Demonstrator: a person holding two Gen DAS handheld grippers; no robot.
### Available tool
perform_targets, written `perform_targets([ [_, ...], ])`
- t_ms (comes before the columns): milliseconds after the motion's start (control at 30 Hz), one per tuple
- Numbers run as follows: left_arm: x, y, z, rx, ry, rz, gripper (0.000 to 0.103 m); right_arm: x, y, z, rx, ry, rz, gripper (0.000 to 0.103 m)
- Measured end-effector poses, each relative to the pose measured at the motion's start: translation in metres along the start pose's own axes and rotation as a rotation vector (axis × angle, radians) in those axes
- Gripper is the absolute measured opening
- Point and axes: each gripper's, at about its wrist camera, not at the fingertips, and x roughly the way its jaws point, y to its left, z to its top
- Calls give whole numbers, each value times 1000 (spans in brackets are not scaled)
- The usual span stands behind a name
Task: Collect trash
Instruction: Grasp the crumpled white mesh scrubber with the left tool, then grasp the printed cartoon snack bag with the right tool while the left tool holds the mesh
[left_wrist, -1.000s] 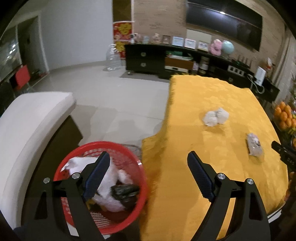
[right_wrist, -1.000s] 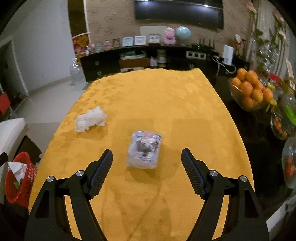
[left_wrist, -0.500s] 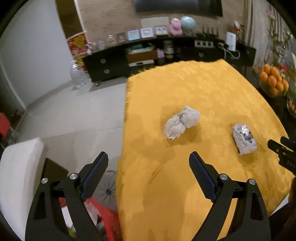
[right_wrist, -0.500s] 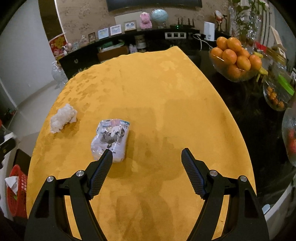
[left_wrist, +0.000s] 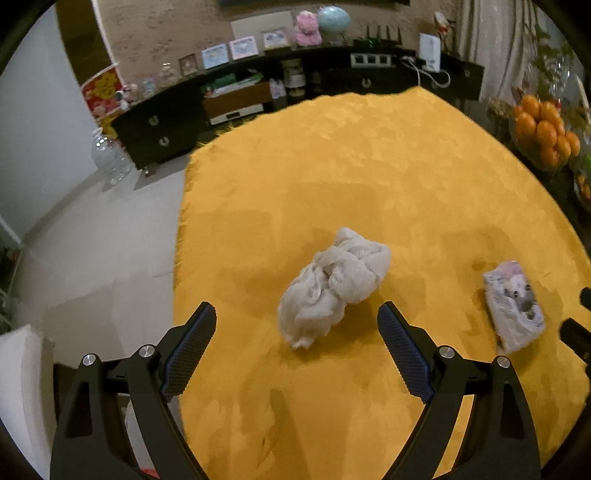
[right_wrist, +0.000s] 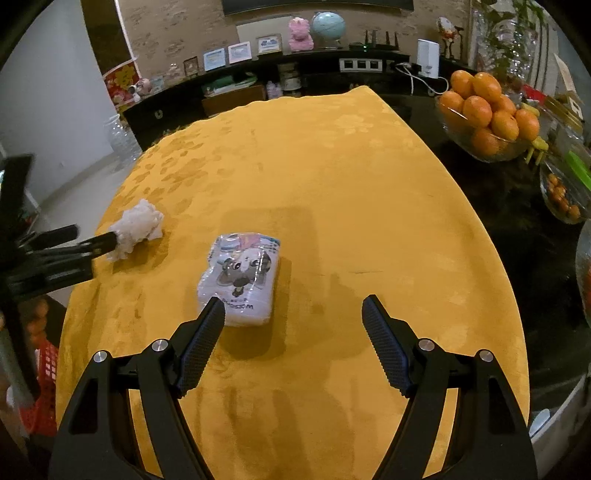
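Left wrist view: your left hand-held gripper (left_wrist: 297, 334) stands with its jaws wide and nothing between the pads, pointing down at the counter (left_wrist: 369, 177) under its mustard-yellow patterned cloth. A crumpled off-white paper tissue wad (left_wrist: 334, 286) lies on the cloth just ahead of the fingertips, roughly centred on the gap between them and not touching either. A small rectangular plastic-wrapped pack with a cartoon animal print (left_wrist: 514, 304) lies flat well to the right of the wad, near the counter's right edge, with the dark tip of your other tool just beside it. A glass bowl of oranges (left_wrist: 543, 131) sits at far right, off the cloth. Right wrist view: your right hand-held gripper (right_wrist: 293, 319) is likewise spread wide and holds nothing. The printed pack (right_wrist: 242, 278) lies flat on the cloth (right_wrist: 332, 166), its near end just beside the left fingertip, which overlaps its corner in this view; you cannot tell whether they touch. The tissue wad (right_wrist: 136, 227) lies near the counter's left edge, with the left hand-held gripper (right_wrist: 85, 238) at its near side. A red plastic mesh basket (right_wrist: 42, 384) shows below the counter at lower left, mostly hidden. The bowl of oranges (right_wrist: 487, 112) stands at upper right.
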Motion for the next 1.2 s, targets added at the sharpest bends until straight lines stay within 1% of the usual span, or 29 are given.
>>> perform_targets([
  [200,27,-10,4,34,23,-31,85,5,-1,0,5,15,-1,74],
  [300,32,-11,3,20,17,-50,83,10,0,-1,9,36,11,74],
  [333,34,-12,3,15,17,-59,80,12,0,-1,10,40,13,74],
  [400,37,-14,3,13,22,-73,63,13,1,-1,9,44,16,74],
  [433,38,-15,3,13,28,-76,60,13,1,-2,6,44,17,74],
  [500,39,-18,3,18,32,-83,47,12,1,-2,4,41,17,74],
  [533,39,-19,2,16,35,-92,44,11,1,-3,4,39,15,74],
  [567,38,-19,2,10,33,-97,37,11,1,-3,4,38,14,74],
  [600,37,-19,2,3,34,-103,36,10,1,-3,2,36,14,74],
  [767,22,-19,-5,-25,24,-129,33,5,5,-3,-8,28,28,74],
  [900,-2,-15,-15,-43,9,-130,33,-1,7,0,-15,16,45,74],
  [1033,-29,-5,-24,-69,-13,-116,33,-3,13,2,-29,10,55,74],
  [1200,-57,4,-34,-91,-35,-87,33,4,19,2,-44,26,58,74],
])
